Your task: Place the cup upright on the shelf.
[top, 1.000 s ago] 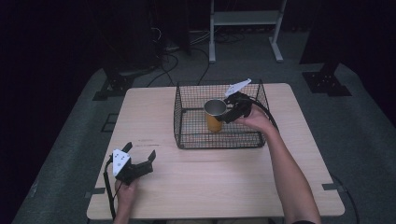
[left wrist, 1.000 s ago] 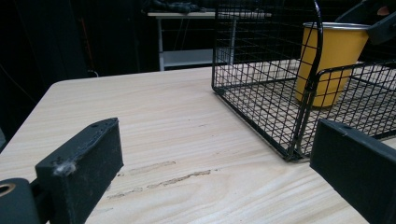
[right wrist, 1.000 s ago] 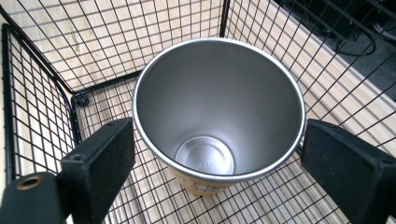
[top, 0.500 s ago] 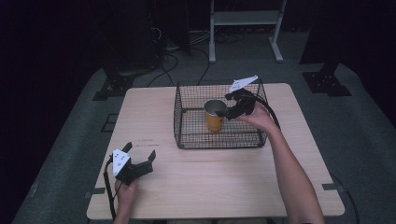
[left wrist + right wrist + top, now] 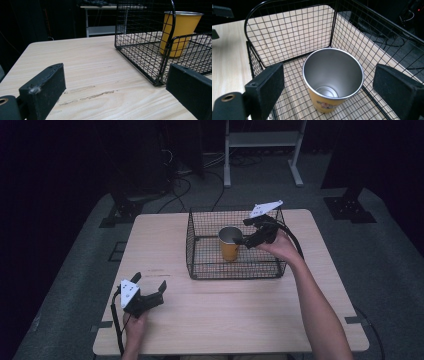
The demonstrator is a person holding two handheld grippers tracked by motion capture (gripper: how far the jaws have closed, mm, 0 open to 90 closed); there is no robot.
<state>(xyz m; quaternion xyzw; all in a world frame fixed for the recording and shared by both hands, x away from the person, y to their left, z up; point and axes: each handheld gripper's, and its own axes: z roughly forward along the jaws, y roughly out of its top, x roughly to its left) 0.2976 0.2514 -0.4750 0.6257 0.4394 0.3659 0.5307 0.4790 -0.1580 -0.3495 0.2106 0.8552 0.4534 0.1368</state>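
right gripper (image 5: pixel 327 85) jaws apart | yellow cup (image 5: pixel 333 78) upright in wire basket (image 5: pixel 287 37), directly below and between jaws, axis vertical | left gripper (image 5: pixel 148 290) apart, resting on tabletop (image 5: pixel 225 315), well away

Wooden table (image 5: pixel 240 315), white rack (image 5: pixel 262 140) behind

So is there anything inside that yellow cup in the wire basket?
No, the yellow cup stands empty in the wire basket; its bare metal bottom shows in the right gripper view.
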